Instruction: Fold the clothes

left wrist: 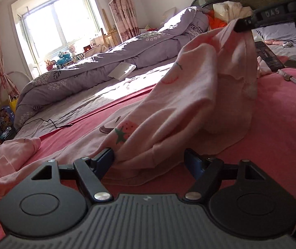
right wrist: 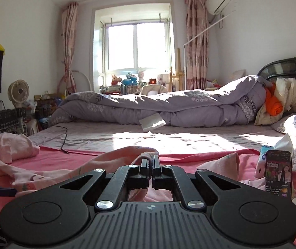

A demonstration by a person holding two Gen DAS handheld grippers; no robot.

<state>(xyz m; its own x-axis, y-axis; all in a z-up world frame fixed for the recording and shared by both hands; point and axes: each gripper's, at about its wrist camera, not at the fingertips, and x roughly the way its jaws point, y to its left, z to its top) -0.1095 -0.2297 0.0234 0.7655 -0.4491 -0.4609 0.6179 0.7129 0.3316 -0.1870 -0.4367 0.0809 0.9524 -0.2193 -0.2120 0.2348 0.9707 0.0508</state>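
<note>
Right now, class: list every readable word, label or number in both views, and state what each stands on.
"DAS": on the right gripper, seen from the left wrist view.
Phone screen text: too small to read.
Blue tissue pack print: blurred.
Garment shows pictures only, no words.

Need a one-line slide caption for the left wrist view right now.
Open left gripper at the hem of a pink strawberry-print garment on the pink blanket, while the right gripper lifts its far end.
</note>
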